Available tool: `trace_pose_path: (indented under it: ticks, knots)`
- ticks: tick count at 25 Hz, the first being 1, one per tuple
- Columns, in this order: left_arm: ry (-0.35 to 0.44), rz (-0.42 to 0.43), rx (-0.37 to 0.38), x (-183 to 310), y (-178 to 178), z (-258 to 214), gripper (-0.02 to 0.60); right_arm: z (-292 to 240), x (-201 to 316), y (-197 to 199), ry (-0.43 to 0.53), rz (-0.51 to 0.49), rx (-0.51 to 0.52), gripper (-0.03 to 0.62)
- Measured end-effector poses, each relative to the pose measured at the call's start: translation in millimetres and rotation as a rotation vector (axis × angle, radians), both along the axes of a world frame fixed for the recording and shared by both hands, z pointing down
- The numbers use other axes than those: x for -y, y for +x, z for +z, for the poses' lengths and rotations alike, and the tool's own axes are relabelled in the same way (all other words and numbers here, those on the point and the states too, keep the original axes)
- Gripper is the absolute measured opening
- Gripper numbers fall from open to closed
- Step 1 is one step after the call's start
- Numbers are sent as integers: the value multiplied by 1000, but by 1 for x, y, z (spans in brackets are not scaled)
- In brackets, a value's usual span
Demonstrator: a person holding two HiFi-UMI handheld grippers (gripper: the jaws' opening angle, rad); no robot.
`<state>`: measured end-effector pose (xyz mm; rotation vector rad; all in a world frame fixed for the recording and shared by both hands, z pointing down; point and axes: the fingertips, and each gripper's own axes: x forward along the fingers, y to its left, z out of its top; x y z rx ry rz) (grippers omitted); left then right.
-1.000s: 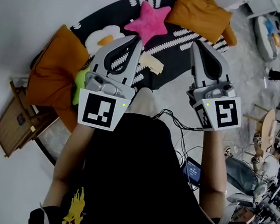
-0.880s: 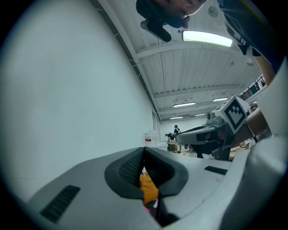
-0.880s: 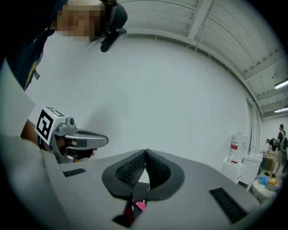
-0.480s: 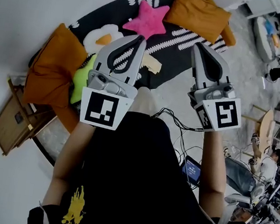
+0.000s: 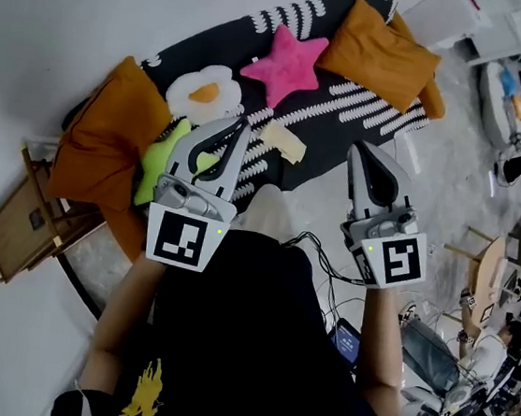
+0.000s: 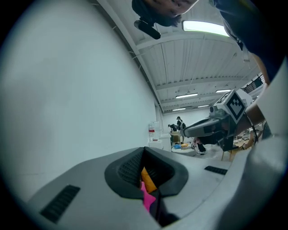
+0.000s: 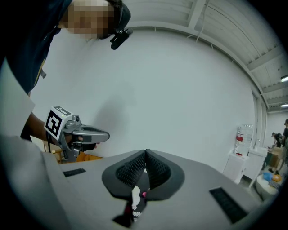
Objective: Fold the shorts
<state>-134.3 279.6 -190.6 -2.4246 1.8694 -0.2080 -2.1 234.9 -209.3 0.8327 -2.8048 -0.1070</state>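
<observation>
A dark rug with white stripes lies on the floor. On it are two orange cushions, one at the left edge and one at the far end. There are also a pink star cushion, an egg-shaped cushion and a green cushion.

Near the middle of the rug, among the cushions, lies a small pale cloth. I think it is the shorts, but it is too small to be sure. I also cannot tell if it is folded or only bunched. The scene fits both cases: shorts that wait for folding, or shorts folded and put down.

The person holds the left claw and the right claw above the near edge of the rug. They are side by side, well apart, and point about level. Both are fully closed, with nothing between the jaws.

To work well here, I think both claws should go at equal height and keep away from the cushions.
</observation>
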Motion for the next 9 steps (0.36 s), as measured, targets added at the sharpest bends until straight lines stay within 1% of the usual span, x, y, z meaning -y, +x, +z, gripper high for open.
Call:
trace_pose_path:
  ticks: [1, 3, 6, 9]
  knots:
    - [-11, 4, 32, -1, -3, 4, 12, 3, -1, -2, -12, -5, 5, 15]
    - [-34, -3, 50, -5, -10, 14, 12, 11, -3, -6, -37, -18, 2, 15]
    - [-70, -24, 45, -17, -20, 34, 12, 26, -6, -14, -59, -35, -35, 15]
    - [-101, -40, 28, -24, -27, 53, 12, 32, -6, -29, -68, -34, -34, 15]
